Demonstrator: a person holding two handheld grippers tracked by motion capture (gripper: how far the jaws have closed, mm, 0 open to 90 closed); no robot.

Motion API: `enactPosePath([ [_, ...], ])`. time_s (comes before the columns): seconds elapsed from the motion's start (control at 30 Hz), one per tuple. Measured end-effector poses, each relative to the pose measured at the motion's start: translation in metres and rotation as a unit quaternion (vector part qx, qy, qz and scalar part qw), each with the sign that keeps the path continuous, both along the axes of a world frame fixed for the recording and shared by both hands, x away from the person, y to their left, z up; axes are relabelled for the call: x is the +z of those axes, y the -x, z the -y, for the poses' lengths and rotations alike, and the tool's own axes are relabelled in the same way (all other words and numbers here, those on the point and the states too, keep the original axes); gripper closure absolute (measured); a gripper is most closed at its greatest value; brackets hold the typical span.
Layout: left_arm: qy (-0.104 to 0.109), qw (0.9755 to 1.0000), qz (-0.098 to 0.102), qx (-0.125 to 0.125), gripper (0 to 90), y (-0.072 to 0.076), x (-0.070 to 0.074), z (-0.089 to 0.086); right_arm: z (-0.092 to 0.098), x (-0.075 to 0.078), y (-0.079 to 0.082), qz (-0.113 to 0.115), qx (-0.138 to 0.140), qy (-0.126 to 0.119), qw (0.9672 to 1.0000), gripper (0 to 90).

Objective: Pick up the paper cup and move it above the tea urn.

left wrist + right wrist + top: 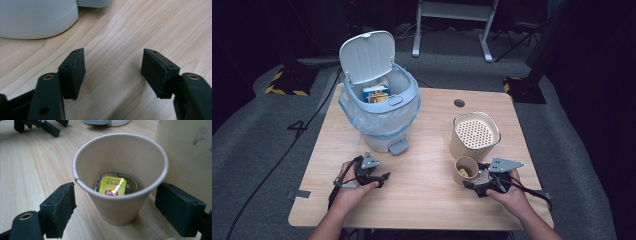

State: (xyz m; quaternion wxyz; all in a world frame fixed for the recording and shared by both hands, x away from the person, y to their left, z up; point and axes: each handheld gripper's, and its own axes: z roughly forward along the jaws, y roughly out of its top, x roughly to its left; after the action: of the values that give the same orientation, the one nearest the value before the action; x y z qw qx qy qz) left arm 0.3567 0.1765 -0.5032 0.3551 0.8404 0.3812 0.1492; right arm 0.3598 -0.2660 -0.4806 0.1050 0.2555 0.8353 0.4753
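- The wooden tabletop [422, 195] carries everything; a pedal bin [379, 107] with its lid raised stands toward the far left corner, with a small carton showing inside it.
- A tall beige canister [475, 135] with a perforated top stands right of the middle, toward the right edge.
- The paper cup [120, 185] stands upright just in front of that canister, touching it or nearly so, toward the near right corner. A yellow tea-bag tag [112, 185] lies at its bottom in what looks like a little liquid.
- The right gripper [115, 212] has its jaws spread, one on each side of the cup's lower wall. Neither pad presses on it: a gap shows on both sides, so the cup sits between them unheld.
- The left gripper [112, 72] hangs low over bare wood near the bin's base, jaws apart with nothing between them.
- Risks, as I judge them: the thin wall could buckle if the jaws squeeze hard, slopping the liquid. A low grip on a tapered cup could let it slide or tip, and a nudge from the right-hand jaw could push it against the canister.
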Motion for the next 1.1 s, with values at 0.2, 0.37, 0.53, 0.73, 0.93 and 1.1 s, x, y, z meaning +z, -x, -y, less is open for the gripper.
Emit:
enactPosePath([
  [0.2,0.001,1.0000,-0.002,0.008,32.0,-0.001,0.000,0.002,-0.007,-0.007,-0.005,0.010,0.008,-0.021,0.9997,17.3],
  [0.37,0.001,1.0000,-0.002,0.008,31.9,-0.001,0.000,0.002,-0.011,-0.012,-0.009,0.009,0.008,-0.024,0.9996,19.2],
  [0.53,0.001,1.0000,-0.002,0.008,31.9,-0.001,0.000,0.002,-0.014,-0.015,-0.010,0.018,0.008,-0.025,0.9995,23.9],
  [0.73,0.002,1.0000,-0.002,0.008,31.9,-0.001,0.000,0.002,-0.013,-0.014,-0.011,0.025,0.009,-0.022,0.9994,29.4],
  [0.93,0.001,1.0000,-0.002,0.008,31.9,-0.001,0.000,0.002,-0.010,-0.009,-0.008,0.024,0.020,-0.028,0.9991,30.0],
  [1.1,0.002,1.0000,-0.003,0.008,31.8,-0.001,0.000,0.002,-0.003,0.004,-0.006,0.025,0.023,-0.039,0.9986,30.0],
])
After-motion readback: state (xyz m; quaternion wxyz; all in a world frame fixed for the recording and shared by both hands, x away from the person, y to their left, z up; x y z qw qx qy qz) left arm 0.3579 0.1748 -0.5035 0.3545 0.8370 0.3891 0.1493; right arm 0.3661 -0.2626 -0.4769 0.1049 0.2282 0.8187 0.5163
